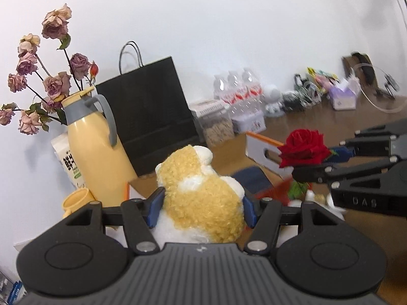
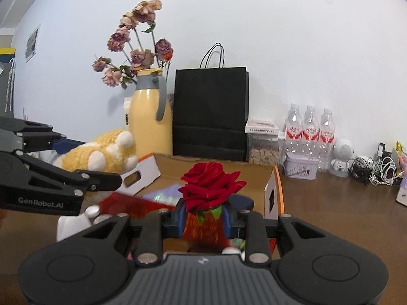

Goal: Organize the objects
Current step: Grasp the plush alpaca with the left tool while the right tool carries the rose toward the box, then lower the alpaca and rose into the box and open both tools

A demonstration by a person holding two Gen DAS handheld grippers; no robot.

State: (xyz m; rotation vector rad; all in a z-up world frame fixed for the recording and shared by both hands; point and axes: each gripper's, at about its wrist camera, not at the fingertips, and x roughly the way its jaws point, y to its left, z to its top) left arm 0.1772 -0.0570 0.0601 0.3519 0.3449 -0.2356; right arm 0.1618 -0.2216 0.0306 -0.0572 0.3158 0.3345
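Note:
A yellow and white plush toy (image 1: pixel 201 190) sits between the blue pads of my left gripper (image 1: pixel 202 209), which is shut on it and holds it up over the open cardboard box (image 1: pixel 262 150). My right gripper (image 2: pixel 203 219) is shut on a red rose (image 2: pixel 212 185), pinching it just under the bloom at the green sepals. In the left wrist view the right gripper (image 1: pixel 328 158) comes in from the right with the rose (image 1: pixel 304 148). In the right wrist view the left gripper (image 2: pixel 84 157) reaches in from the left with the plush toy (image 2: pixel 101 153).
A yellow thermos jug (image 2: pixel 150 124) with dried roses (image 2: pixel 137 53) and a black paper bag (image 2: pixel 211 111) stand behind the box (image 2: pixel 274 190). Water bottles (image 2: pixel 309 129), a jar of nuts (image 2: pixel 264 145), a tin (image 2: pixel 301 166), a white toy robot (image 2: pixel 342 156) and cables (image 2: pixel 374 169) line the wall. A white object (image 2: pixel 73 222) lies low left.

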